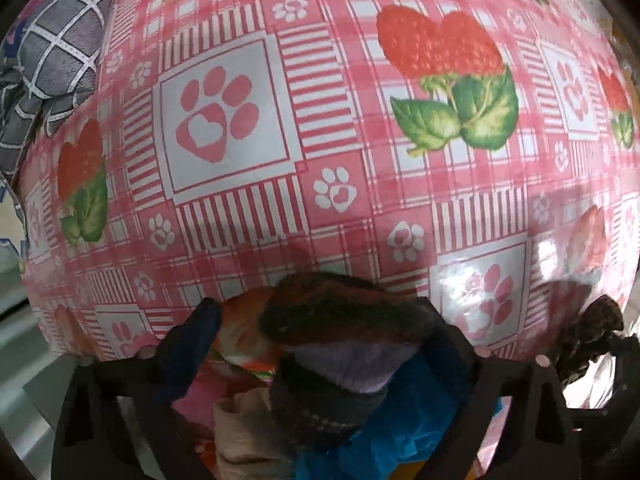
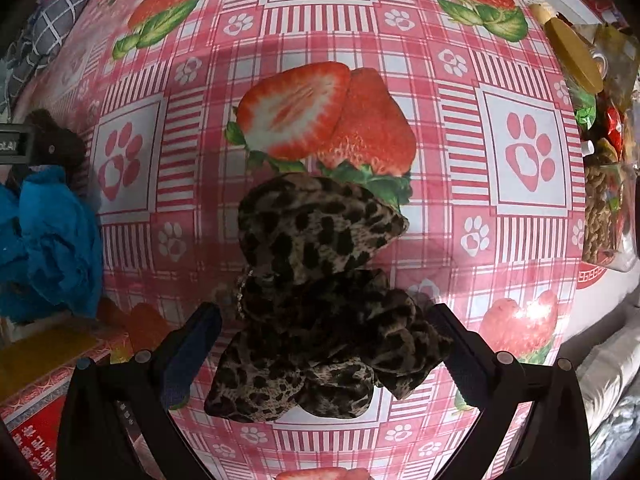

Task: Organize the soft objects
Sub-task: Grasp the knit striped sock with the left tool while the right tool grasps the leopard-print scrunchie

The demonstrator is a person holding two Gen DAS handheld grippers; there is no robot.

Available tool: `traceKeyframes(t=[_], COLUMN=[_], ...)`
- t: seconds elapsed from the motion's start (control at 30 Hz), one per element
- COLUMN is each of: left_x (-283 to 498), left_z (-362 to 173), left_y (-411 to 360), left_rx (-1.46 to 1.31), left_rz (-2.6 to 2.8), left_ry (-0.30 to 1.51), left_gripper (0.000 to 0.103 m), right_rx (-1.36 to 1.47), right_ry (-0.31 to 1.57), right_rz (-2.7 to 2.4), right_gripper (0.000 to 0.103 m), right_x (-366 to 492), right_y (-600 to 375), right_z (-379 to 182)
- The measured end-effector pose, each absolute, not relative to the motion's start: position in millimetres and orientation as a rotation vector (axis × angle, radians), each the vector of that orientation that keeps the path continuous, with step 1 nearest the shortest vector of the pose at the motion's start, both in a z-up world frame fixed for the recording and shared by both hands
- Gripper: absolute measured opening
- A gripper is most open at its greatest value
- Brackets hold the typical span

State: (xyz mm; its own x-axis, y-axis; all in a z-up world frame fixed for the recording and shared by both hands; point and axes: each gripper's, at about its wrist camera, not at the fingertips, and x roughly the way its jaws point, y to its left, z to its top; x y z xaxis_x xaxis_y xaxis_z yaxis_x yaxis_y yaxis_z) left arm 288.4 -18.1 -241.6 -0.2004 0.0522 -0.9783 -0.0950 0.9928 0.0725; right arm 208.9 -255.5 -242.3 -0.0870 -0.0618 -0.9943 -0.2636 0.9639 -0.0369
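A heap of soft things lies at the table's near edge: a dark striped knit piece [image 1: 340, 316] on top, a lilac one [image 1: 352, 364], blue cloth [image 1: 416, 420] and beige fabric [image 1: 240, 432]. My left gripper [image 1: 326, 340] points down over the heap. Its jaws stand wide on either side of the knit piece, and an orange scrap fills the gap at the left finger. A crumpled leopard-print cloth [image 2: 316, 280] rests on the strawberry tablecloth [image 2: 520, 140]. My right gripper [image 2: 324, 340] hangs open above it, with a gap at the left finger. The blue cloth [image 2: 52, 240] also shows at the left edge.
A grey checked cloth [image 1: 52, 60] lies at the far left of the table. Snack bags [image 2: 604, 208] and a yellow-lidded jar [image 2: 572, 52] crowd the right edge. A red printed box [image 2: 36, 412] sits at the lower left. The leopard-print cloth [image 1: 592, 332] shows at the lower right.
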Motion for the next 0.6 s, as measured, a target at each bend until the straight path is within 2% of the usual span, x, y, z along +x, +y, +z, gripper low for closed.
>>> traceKeyframes(t=[0.03, 0.07, 0.1, 0.17, 0.23, 0.27, 0.3, 0.33, 0.4, 0.43, 0.6], left_x=[289, 289, 290, 290, 290, 291, 290, 290, 290, 290, 299], left_z=[-242, -241, -239, -236, -230, -226, -221, -214, -201, -191, -147], left_y=[-21, -24, -27, -33, -43, -46, -49, -52, -55, -57, -64], left_rx=[-0.031, -0.028, -0.042, -0.054, -0.010, 0.005, 0.012, 0.012, -0.002, -0.005, -0.018], left_rz=[0.124, 0.108, 0.089, 0.074, 0.074, 0.074, 0.079, 0.084, 0.084, 0.092, 0.103], left_ry=[1.772, 1.779, 1.781, 1.779, 1.752, 1.733, 1.712, 1.686, 1.636, 1.601, 1.472], left_gripper=[0.091, 0.085, 0.073, 0.057, 0.050, 0.046, 0.045, 0.045, 0.045, 0.045, 0.045], right_rx=[-0.255, -0.264, -0.272, -0.247, -0.243, -0.254, -0.253, -0.253, -0.226, -0.188, -0.022], right_ry=[1.668, 1.681, 1.699, 1.703, 1.697, 1.692, 1.678, 1.664, 1.645, 1.646, 1.615], right_rz=[0.175, 0.180, 0.188, 0.188, 0.172, 0.164, 0.168, 0.177, 0.206, 0.223, 0.212], right_gripper=[0.103, 0.103, 0.103, 0.103, 0.096, 0.088, 0.078, 0.072, 0.038, 0.036, 0.036], right_x=[209, 209, 211, 214, 213, 213, 213, 211, 211, 212, 210], right_y=[-254, -252, -253, -257, -259, -261, -264, -265, -270, -275, -297], right_z=[-243, -241, -243, -243, -240, -239, -234, -230, -220, -216, -193])
